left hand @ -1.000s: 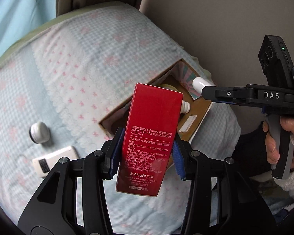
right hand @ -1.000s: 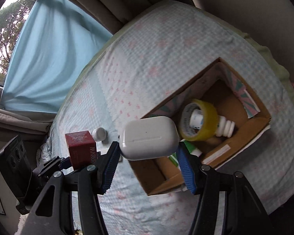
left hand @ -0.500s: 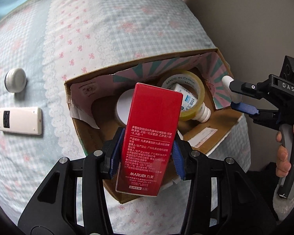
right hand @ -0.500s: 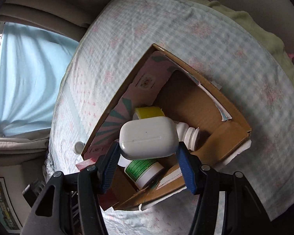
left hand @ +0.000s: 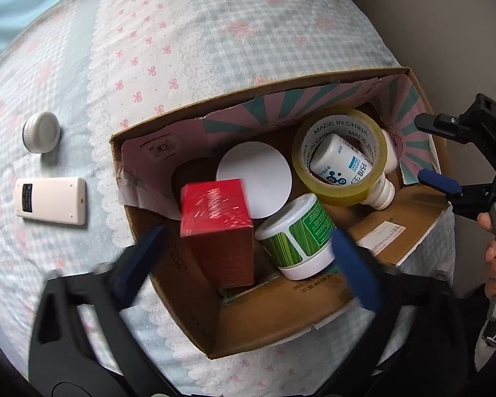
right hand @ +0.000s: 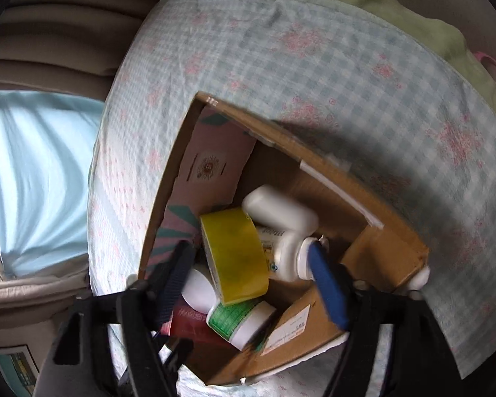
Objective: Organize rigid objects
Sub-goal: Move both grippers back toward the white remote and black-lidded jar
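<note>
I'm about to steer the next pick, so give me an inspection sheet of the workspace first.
Surface: checked blue-and-pink bedspread.
Job's things: open cardboard box holds red carton, green-labelled white tub, yellow tape roll around a white pill bottle, white earbud case.
Clutter: white remote and round white cap on the bedspread, outside the box.
Grippers: left gripper and right gripper open, just released.
Cables: nothing seen.
Surroundings: pale blue curtain, beige wall.

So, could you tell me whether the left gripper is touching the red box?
Apart. In the left wrist view the left gripper, whose jaws have just been opening, stands wide, with cardboard visible between its pads and the red box.
</note>
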`<move>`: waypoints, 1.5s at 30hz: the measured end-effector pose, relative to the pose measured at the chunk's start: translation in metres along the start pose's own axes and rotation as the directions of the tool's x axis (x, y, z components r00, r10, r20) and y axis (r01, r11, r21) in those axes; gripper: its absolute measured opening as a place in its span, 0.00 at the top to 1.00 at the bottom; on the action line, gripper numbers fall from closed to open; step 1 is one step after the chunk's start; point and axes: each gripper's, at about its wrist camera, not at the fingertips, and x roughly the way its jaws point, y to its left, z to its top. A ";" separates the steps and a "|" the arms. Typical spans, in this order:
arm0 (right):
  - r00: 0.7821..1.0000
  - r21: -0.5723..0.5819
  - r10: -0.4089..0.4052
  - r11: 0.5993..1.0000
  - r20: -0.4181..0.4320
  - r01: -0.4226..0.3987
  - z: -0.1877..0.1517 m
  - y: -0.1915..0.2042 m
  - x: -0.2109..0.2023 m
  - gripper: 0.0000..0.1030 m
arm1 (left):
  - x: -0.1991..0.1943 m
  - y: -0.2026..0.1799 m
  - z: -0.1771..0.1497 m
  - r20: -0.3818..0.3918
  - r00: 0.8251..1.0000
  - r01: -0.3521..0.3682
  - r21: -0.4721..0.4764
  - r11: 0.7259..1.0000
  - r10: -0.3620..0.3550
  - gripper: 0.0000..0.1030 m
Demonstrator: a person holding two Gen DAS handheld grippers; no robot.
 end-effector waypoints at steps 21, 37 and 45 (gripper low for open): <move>0.998 -0.086 0.067 0.994 0.006 -0.066 -0.030 0.027 -0.034 0.00 | -0.069 0.038 -0.045 0.069 0.997 -0.014 -0.167 0.986 0.026 0.00; 0.999 -0.628 -0.025 0.778 -0.032 -0.001 -0.074 0.148 -0.054 0.00 | -0.147 0.118 -0.086 0.157 0.976 -0.057 -0.475 0.878 0.149 0.00; 0.995 -0.903 -0.100 0.429 -0.025 0.021 -0.098 0.260 -0.016 0.00 | -0.147 0.185 -0.078 0.176 0.959 -0.028 -0.721 0.692 0.222 0.00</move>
